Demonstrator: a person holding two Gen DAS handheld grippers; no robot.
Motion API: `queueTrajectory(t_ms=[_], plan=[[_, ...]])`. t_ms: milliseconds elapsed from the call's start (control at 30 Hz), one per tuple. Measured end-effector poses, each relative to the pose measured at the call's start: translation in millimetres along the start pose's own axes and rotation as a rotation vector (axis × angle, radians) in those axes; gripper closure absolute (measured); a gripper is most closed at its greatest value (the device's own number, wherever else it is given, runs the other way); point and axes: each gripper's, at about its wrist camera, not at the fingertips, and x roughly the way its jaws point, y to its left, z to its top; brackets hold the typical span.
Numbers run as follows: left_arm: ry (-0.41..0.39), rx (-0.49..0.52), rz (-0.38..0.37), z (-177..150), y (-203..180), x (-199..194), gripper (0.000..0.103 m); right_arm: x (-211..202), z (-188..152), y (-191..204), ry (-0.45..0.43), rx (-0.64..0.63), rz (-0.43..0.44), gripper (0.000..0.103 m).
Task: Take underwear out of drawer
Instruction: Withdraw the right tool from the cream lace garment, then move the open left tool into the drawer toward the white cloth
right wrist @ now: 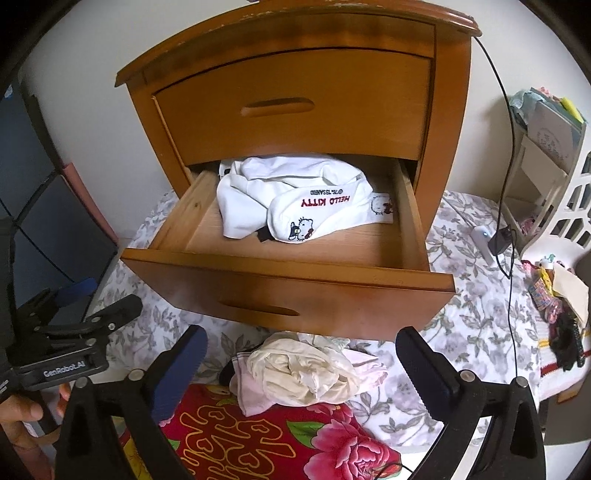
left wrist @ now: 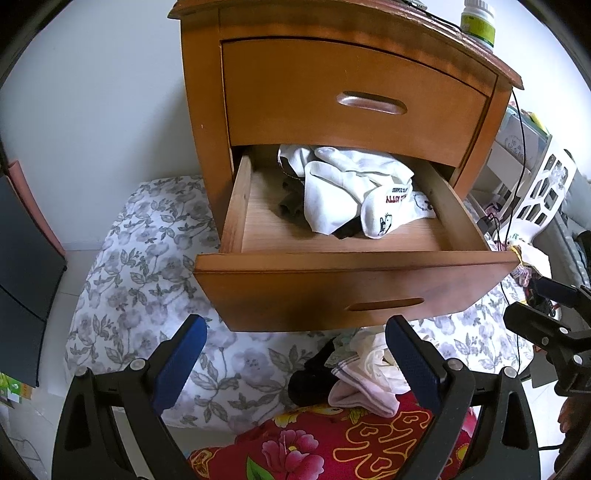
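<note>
The landmark is the nightstand (right wrist: 295,122), a wooden unit with two drawers standing on a bed with a grey-flowered sheet (right wrist: 476,306). The upper drawer (right wrist: 295,107) is shut. The lower drawer (right wrist: 284,291) is pulled out toward the cameras.

Inside the lower drawer, toward its back and middle, lies a bundle of white underwear (right wrist: 291,199); at least two white pieces show, one printed with "HELLO KITTY" and a small cartoon figure, and something dark peeks from under them. How many pieces are in the bundle I cannot tell.

In front of the nightstand, just below the lower drawer's face, a second heap (right wrist: 306,373) rests on the sheet: a cream piece, a pale pink piece and a black piece, lying partly on a red flowered quilt (right wrist: 266,443).

There are two grippers. The right gripper (right wrist: 301,369) hangs above that heap with its jaws spread as wide as they go, holding nothing; the heap lies below and between the fingers, untouched. The left gripper (left wrist: 295,358), left of the nightstand's front, is also wide open and empty.

On top of the nightstand, at its right corner, stands one green-labelled bottle (left wrist: 478,18). One black cable (right wrist: 506,147) trails down the nightstand's right side.
</note>
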Motion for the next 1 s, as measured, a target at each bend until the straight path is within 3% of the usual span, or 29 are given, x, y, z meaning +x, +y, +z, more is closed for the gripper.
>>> queueTrajectory(t_ms=[267,600,800,1000], plan=[[-0.009,-0.018,0.007,8,1,9,0.005,4,3,-5,-0.034,0.01,0.002,0.0],[-0.063,-0.041,-0.013,36,4,14,0.003,21,10,-16,-0.017,0.034,0.013,0.0],[-0.047,0.025,0.002,61,-2,26,0.003,33,13,-19,0.011,0.027,0.027,0.0],[-0.016,0.025,0.004,89,2,40,0.003,39,16,-25,0.018,0.033,0.022,0.0]])
